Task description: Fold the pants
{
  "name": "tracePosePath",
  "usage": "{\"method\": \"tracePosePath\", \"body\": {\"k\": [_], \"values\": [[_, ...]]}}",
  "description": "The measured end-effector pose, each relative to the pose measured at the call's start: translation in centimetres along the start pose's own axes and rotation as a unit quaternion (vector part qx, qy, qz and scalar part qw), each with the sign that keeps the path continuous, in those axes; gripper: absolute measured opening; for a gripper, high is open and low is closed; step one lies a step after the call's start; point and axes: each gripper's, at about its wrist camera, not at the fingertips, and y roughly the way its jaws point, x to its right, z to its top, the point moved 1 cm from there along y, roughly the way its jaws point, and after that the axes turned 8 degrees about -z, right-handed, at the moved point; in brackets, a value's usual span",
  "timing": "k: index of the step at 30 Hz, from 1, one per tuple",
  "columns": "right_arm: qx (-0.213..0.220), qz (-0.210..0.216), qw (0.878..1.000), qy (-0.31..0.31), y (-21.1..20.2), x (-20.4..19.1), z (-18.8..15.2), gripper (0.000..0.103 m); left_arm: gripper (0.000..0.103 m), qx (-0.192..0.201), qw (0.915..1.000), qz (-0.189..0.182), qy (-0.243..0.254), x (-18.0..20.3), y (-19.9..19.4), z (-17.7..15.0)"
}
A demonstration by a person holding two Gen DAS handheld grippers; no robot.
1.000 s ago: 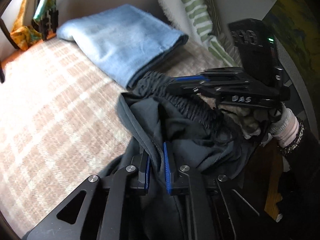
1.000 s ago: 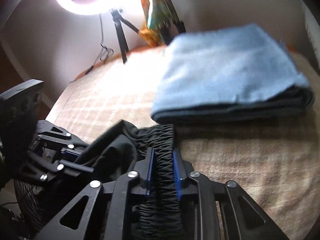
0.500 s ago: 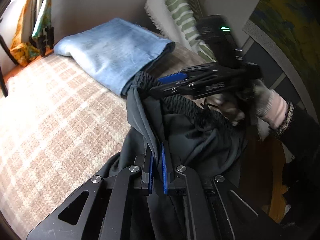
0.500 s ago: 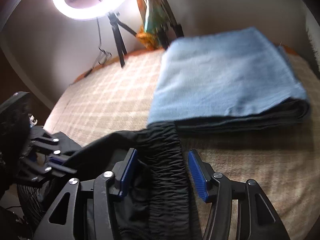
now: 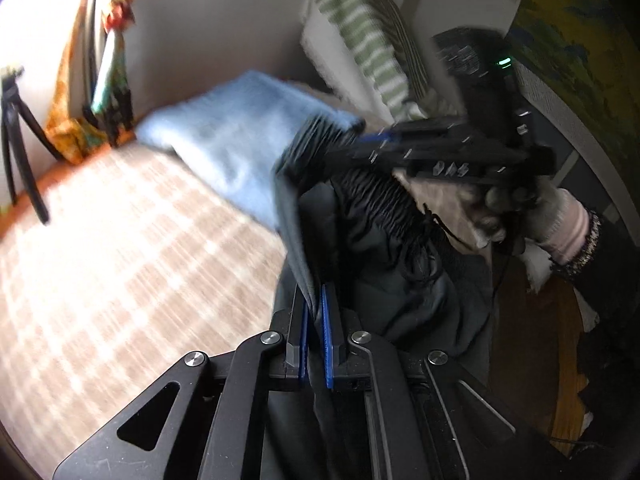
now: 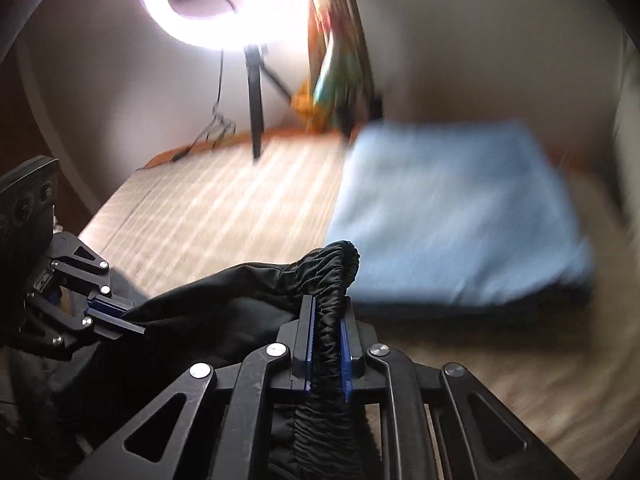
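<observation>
1. Black pants (image 6: 256,292) – lifted above the checked bed (image 5: 120,248), beside a folded blue towel (image 6: 452,216).
2. Left claw (image 5: 314,320) – clamped on the pants' fabric edge.
3. Right claw (image 6: 326,340) – jaws just closing, pinching the elastic waistband (image 6: 328,268).

Both fisheye views motion-blurred on the checked bedspread (image 5: 120,248) and blue folded blanket (image 6: 460,216), ring light (image 6: 200,4) blown out with glare upper left in right view, dark vignetted curved edges, gripper frames sharp
</observation>
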Motion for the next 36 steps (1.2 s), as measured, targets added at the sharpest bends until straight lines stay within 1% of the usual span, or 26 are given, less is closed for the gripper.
{"method": "tracePosePath", "body": {"k": [3, 4, 6, 7, 9, 11, 13, 15, 17, 20, 21, 22, 23, 24, 26, 29, 30, 31, 33, 35, 36], "values": [[0.054, -0.027, 0.998, -0.015, -2.6, 0.3, 4.2, 0.008, 0.004, 0.032, 0.9992, 0.017, 0.015, 0.1, -2.1, 2.7], [0.067, -0.036, 0.997, -0.022, -3.1, 0.3, 5.0, 0.008, 0.004, 0.049, 0.9984, 0.02, 0.02, 0.2, -3.2, 3.7], [0.092, -0.048, 0.994, -0.035, -4.2, 0.1, 6.0, 0.008, 0.004, 0.07, 0.997, 0.019, 0.028, 0.7, -4.7, 4.9], [0.103, -0.053, 0.993, -0.034, -4.7, 0.1, 6.0, 0.008, 0.004, 0.078, 0.9961, 0.019, 0.038, 1.4, -5.3, 5.4], [0.116, -0.047, 0.992, -0.027, -5.5, 0.3, 5.0, 0.008, 0.004, 0.076, 0.9954, 0.017, 0.057, 2.6, -5.7, 5.2], [0.122, -0.054, 0.991, -0.034, -6.2, 0.3, 2.7, 0.008, 0.004, 0.055, 0.9949, 0.008, 0.084, 4.2, -4.9, 4.2], [0.122, -0.048, 0.991, -0.026, -6.6, 0.4, -0.3, 0.009, 0.004, 0.022, 0.9933, 0.0, 0.114, 6.0, -3.7, 2.2], [0.108, -0.043, 0.993, -0.007, -6.7, 0.8, -3.1, 0.012, 0.004, -0.007, 0.9909, -0.01, 0.134, 7.6, -2.2, 0.1], [0.089, -0.029, 0.996, 0.011, -6.9, 1.2, -6.5, 0.014, 0.004, -0.044, 0.9873, -0.023, 0.151, 9.3, 0.0, -2.2], [0.057, -0.021, 0.998, 0.031, -7.1, 1.6, -10.5, 0.017, 0.004, -0.092, 0.9784, -0.031, 0.182, 11.2, 3.3, -5.1], [0.043, -0.026, 0.998, 0.034, -7.1, 1.8, -11.6, 0.018, 0.004, -0.104, 0.977, -0.038, 0.182, 11.5, 4.1, -5.6], [0.029, -0.025, 0.998, 0.04, -7.2, 2.0, -12.5, 0.023, 0.004, -0.113, 0.9763, -0.043, 0.179, 11.7, 5.0, -6.2], [0.01, -0.033, 0.998, 0.052, -7.1, 2.4, -13.3, 0.025, 0.004, -0.119, 0.9757, -0.045, 0.179, 11.9, 5.6, -6.4], [0.0, -0.04, 0.997, 0.063, -7.0, 2.7, -13.9, 0.031, 0.004, -0.124, 0.9749, -0.045, 0.179, 12.0, 6.1, -6.7], [-0.021, -0.055, 0.993, 0.102, -7.2, 3.8, -15.1, 0.034, 0.004, -0.13, 0.9746, -0.048, 0.176, 12.0, 6.6, -6.9], [-0.053, -0.037, 0.979, 0.193, -6.9, 5.5, -16.8, 0.044, 0.004, -0.14, 0.9726, -0.049, 0.179, 12.4, 6.8, -7.1], [-0.057, -0.027, 0.972, 0.225, -6.9, 6.0, -17.5, 0.046, 0.004, -0.144, 0.9716, -0.05, 0.181, 12.7, 7.0, -7.0], [-0.059, -0.013, 0.963, 0.262, -6.8, 6.5, -18.5, 0.053, 0.004, -0.15, 0.9698, -0.05, 0.186, 12.9, 7.4, -7.2], [-0.049, 0.035, 0.938, 0.341, -7.1, 7.2, -20.2, 0.06, 0.004, -0.155, 0.9682, -0.051, 0.189, 13.1, 8.0, -7.1], [-0.034, 0.08, 0.914, 0.396, -7.1, 7.3, -21.3, 0.065, 0.004, -0.156, 0.9685, -0.054, 0.187, 13.0, 8.3, -7.3], [-0.027, 0.098, 0.902, 0.42, -7.0, 7.3, -21.7, 0.07, 0.004, -0.155, 0.9686, -0.056, 0.186, 12.9, 8.4, -7.3]]}}
